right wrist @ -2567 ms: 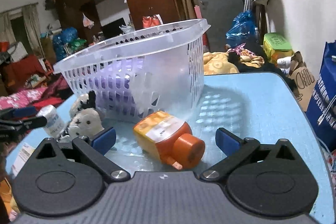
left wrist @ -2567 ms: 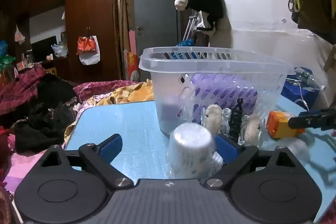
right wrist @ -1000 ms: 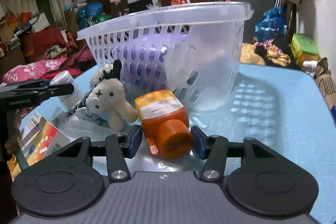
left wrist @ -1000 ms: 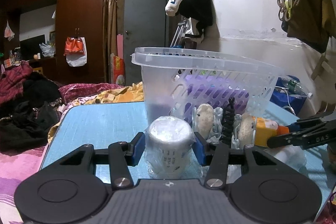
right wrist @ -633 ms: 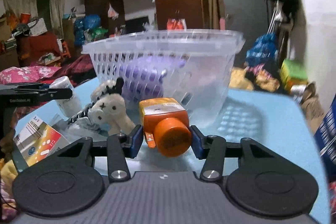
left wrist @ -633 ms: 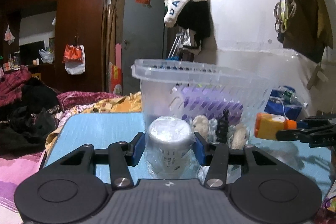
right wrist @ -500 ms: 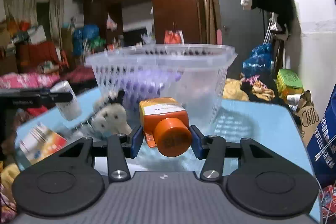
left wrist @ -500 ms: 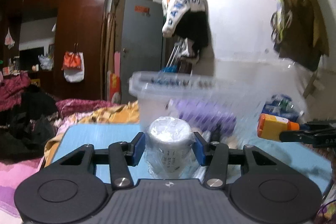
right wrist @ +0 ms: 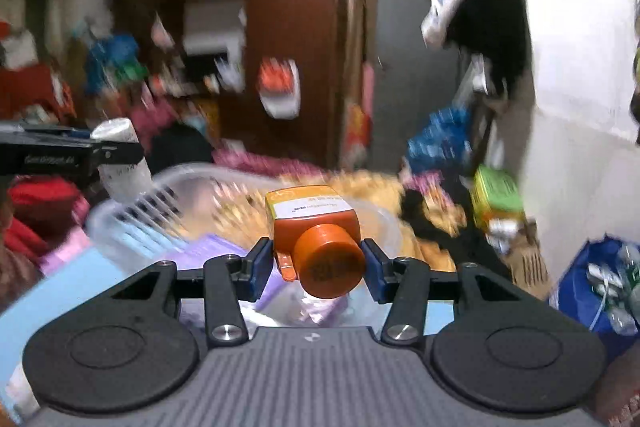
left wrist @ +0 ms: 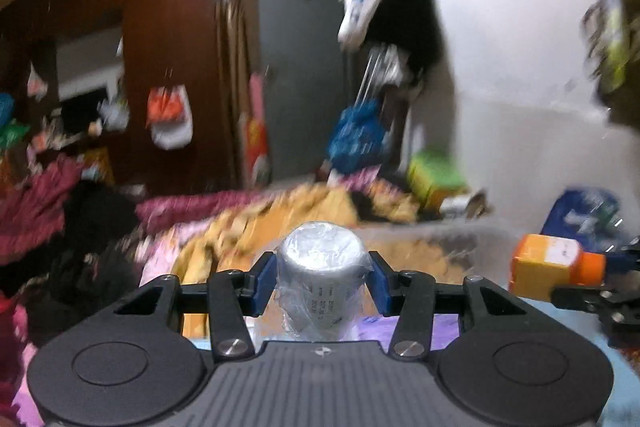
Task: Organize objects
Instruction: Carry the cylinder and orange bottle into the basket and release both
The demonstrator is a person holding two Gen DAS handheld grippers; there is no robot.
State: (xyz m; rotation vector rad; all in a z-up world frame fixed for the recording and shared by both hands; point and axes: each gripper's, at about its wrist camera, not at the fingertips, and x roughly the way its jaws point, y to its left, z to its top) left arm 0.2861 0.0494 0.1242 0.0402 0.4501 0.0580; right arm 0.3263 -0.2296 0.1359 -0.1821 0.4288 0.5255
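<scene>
Left gripper (left wrist: 322, 277) clamps the wrapped cup (left wrist: 322, 281), right gripper (right wrist: 319, 270) the orange bottle (right wrist: 316, 237); centre both over the basket (right wrist: 132, 215) before you release

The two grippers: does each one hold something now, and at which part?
Left gripper clamps the plastic-wrapped white cylindrical cup by its sides. Right gripper clamps the orange plastic bottle across its shoulder, behind the cap.

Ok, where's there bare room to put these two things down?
Bare blue table left of the basket, in the right wrist view. Inside the basket a purple item covers much of the bottom; blur hides the rest.
</scene>
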